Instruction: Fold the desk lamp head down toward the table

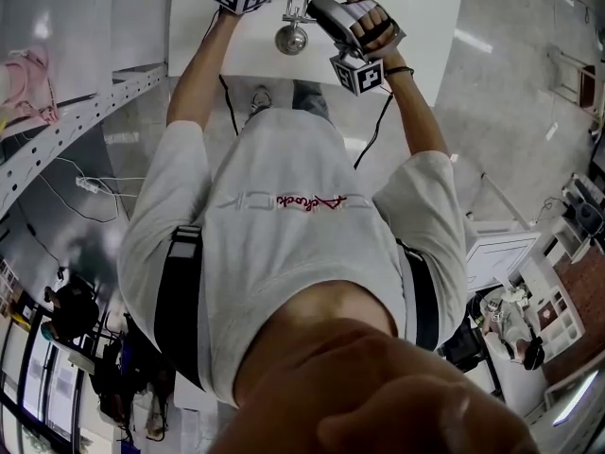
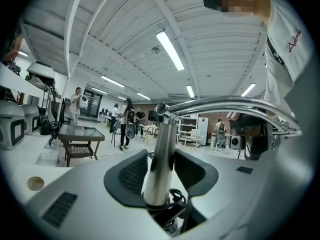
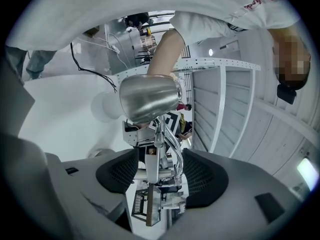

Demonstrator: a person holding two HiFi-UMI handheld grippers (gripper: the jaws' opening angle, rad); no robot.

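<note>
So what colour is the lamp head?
Shiny silver metal; the lamp head shows best in the right gripper view.

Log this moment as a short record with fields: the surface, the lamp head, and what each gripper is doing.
surface: white table
lamp head: chrome shade, just beyond the right gripper's jaws
left gripper: shut on the lamp pole, which stands upright between its pads
right gripper: open; the lamp arm runs between the pads, neither pressing on it
</note>
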